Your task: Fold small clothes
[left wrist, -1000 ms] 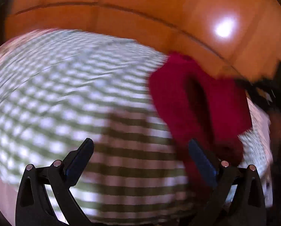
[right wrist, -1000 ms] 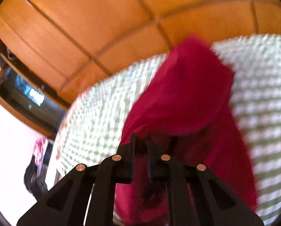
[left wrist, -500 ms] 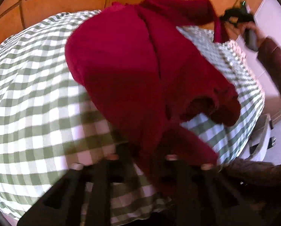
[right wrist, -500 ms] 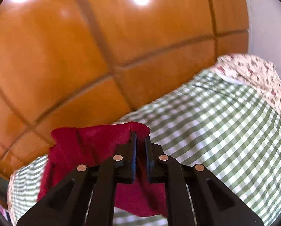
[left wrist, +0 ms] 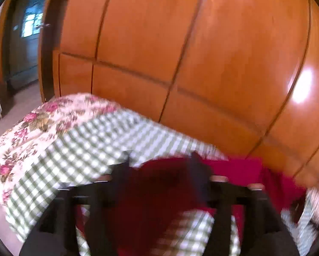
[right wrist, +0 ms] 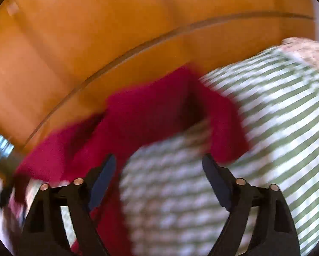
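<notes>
1. Red cloth fills the lower middle of the left wrist view: a red garment (left wrist: 240,172) lies on the green-and-white checked bedcover (left wrist: 80,149), on the side of the bed nearest the orange wooden wardrobe (left wrist: 202,64).
2. No brand, label or writing can be read in this view; everything is smeared by motion.
3. Only this view shows the floral quilt end (left wrist: 37,125) of the bed, on the side away from the wardrobe's right panels, and a dark doorway (left wrist: 27,34) just left of the wardrobe.
4. The left gripper (left wrist: 161,166) is blurred, its two fingers apart with dark red cloth between them; I cannot tell whether it is clamped on the cloth or merely over it.
5. In the right wrist view the wardrobe (right wrist: 95,42) spreads across the top, and the garment (right wrist: 150,115) lies bunched along the bedcover's (right wrist: 287,111) edge just below it, with one flap reaching down over the checks.
6. No lettering can be read here either.
7. Only this view shows the garment's loose outline and the bare checked cloth in front of it.
8. The right gripper (right wrist: 159,164) is spread wide and released, with nothing between its fingers; the left fingertip sits over the red cloth's edge, though contact is unclear.
</notes>
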### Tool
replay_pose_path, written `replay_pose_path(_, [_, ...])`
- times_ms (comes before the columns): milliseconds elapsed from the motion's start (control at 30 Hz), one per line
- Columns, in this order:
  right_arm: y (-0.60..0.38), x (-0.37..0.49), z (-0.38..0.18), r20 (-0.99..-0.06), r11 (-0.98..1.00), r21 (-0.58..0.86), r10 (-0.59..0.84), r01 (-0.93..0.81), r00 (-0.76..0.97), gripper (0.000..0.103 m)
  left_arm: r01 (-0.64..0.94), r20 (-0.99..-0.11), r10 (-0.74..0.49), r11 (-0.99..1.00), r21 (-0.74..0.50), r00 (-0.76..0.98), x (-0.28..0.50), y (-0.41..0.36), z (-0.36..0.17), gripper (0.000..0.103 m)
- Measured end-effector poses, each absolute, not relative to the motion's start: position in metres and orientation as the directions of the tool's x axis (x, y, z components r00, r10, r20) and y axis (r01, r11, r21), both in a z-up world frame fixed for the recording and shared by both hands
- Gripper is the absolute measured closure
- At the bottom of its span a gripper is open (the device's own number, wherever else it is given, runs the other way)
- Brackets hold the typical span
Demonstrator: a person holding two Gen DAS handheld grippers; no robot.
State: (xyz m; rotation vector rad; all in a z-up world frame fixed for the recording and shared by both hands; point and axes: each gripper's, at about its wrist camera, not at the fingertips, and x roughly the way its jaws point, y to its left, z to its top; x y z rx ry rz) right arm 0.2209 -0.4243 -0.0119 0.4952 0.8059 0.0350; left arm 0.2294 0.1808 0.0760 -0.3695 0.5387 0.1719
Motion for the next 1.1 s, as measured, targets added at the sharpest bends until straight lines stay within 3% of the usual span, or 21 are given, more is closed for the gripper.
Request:
replay_pose_path(100, [-0.369,0.208,-0.024,-0.68,0.861,0.508,0.388,0.018,0.622,0.037,-0.209,-0.519,0.015,0.925,-0.318,0.855,0.222,0.162,0.074,0.033])
replay_pose_path(267, [-0.296,0.212,-0.062,-0.717,0.82,0.571,0.521,-0.038,0.463,0.056,-0.024,-0.594,-0.225,0.924,-0.381,0.772,0.207,0.116,0.029,0.034])
replay_pose_path(400, [-0.261,0.219,-0.085,-0.721,0.793,0.608,0.569,-0.032,0.396,0.058,0.069,-0.672,-0.392,0.889,-0.454,0.628,0.197,0.064,-0.024,0.04])
replay_pose_path(433, [-0.257,0.22,-0.087,-0.726,0.799,0.6,0.559,-0.027,0.399,0.063,0.075,-0.681,-0.416,0.88,-0.47,0.602,0.195,0.054,-0.032,0.04])
replay_pose_path(467, [-0.253,0.222,-0.089,-0.744,0.817,0.577,0.532,-0.013,0.404,0.078,0.088,-0.687,-0.45,0.865,-0.494,0.571,0.194,0.044,-0.039,0.043])
replay_pose_path(533, [-0.251,0.223,-0.083,-0.764,0.844,0.537,0.488,-0.004,0.423,0.089,0.12,-0.684,-0.518,0.833,-0.541,0.514,0.194,0.03,-0.051,0.044])
replay_pose_path(667, [-0.282,0.211,-0.035,-0.722,0.883,0.468,0.408,-0.041,0.559,0.09,0.167,-0.677,-0.604,0.785,-0.597,0.421,0.199,0.002,-0.07,0.044])
replay_pose_path(767, [-0.326,0.207,-0.008,-0.693,0.906,0.423,0.306,0.025,0.652,0.09,0.178,-0.664,-0.653,0.749,-0.638,0.365,0.2,-0.028,-0.08,0.042])
replay_pose_path(933, [-0.399,0.219,-0.018,-0.744,0.911,0.357,0.142,0.208,0.653,0.092,0.174,-0.648,-0.716,0.695,-0.698,0.262,0.2,-0.076,-0.098,0.04])
replay_pose_path(967, [-0.407,0.225,-0.026,-0.756,0.906,0.353,0.131,0.232,0.641,0.092,0.181,-0.644,-0.72,0.691,-0.7,0.258,0.199,-0.082,-0.099,0.042])
replay_pose_path(1033, [-0.419,0.23,-0.041,-0.779,0.903,0.343,0.118,0.26,0.616,0.092,0.208,-0.657,-0.712,0.701,-0.682,0.246,0.203,-0.096,-0.096,0.081])
replay_pose_path(1067, [-0.421,0.232,-0.046,-0.79,0.905,0.331,0.112,0.266,0.603,0.093,0.21,-0.672,-0.701,0.713,-0.669,0.239,0.205,-0.101,-0.096,0.093])
replay_pose_path(1100, [-0.421,0.234,-0.05,-0.798,0.906,0.326,0.11,0.271,0.592,0.093,0.205,-0.671,-0.701,0.713,-0.67,0.241,0.206,-0.102,-0.095,0.094])
